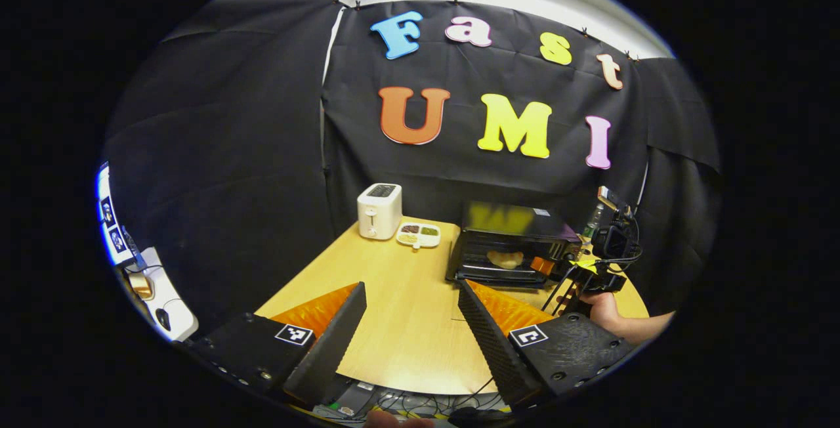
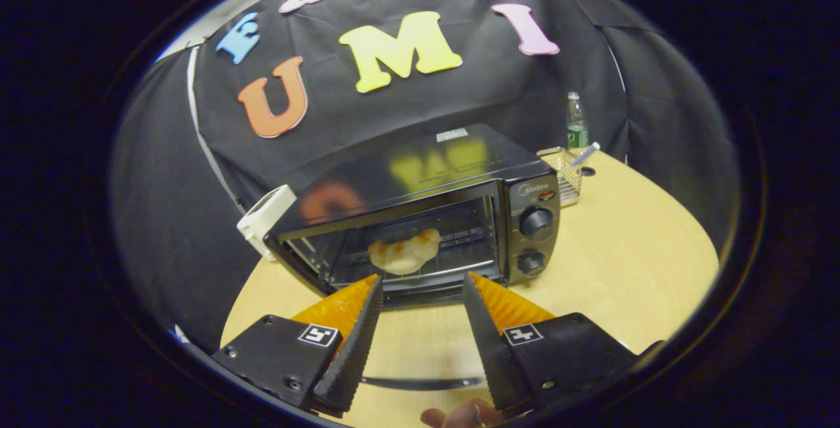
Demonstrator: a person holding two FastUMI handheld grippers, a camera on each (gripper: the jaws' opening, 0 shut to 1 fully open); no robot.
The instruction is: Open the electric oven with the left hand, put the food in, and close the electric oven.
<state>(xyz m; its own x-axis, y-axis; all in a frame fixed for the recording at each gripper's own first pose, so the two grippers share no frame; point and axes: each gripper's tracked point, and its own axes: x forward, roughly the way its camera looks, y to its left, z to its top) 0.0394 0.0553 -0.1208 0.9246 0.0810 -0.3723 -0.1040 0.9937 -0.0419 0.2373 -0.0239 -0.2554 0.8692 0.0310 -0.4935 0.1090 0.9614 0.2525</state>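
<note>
Oven: electric oven (image 2: pixel 420 218) sits on the desk (image 2: pixel 630 251) toward the back wall, its door down and open toward me; in my left gripper view it lies ahead and to the right (image 1: pixel 508 244).
Food: a pale bread piece (image 2: pixel 403 251) lies on the rack inside the oven cavity, also seen from the left gripper view (image 1: pixel 504 258).
Right gripper: my right gripper (image 2: pixel 420 293) is released, jaws spread, nothing between them, hanging just before the oven's front edge; from the left gripper view I see it (image 1: pixel 607 251) beside the oven's right side with my hand (image 1: pixel 607 310) below it.
Left gripper: my left gripper (image 1: pixel 410 297) is released and empty, jaws apart over bare desk, well back from the oven.
Open room: a broad bare stretch of desk (image 1: pixel 407 323) lies between my left gripper and the oven; the desk's rounded right edge curves away beyond the oven's knobs (image 2: pixel 535 237).
Left side: a white toaster (image 1: pixel 379 210) and a divided dish (image 1: pixel 419 234) stand near the back edge, left of the oven.
Right back: a bottle (image 2: pixel 575 121) and a wire basket (image 2: pixel 566 175) stand behind the oven's right corner.
Hard to tell: the oven door's outer edge is cut off behind my right gripper's fingers (image 2: pixel 357 329); the dish's contents are too small to name.
</note>
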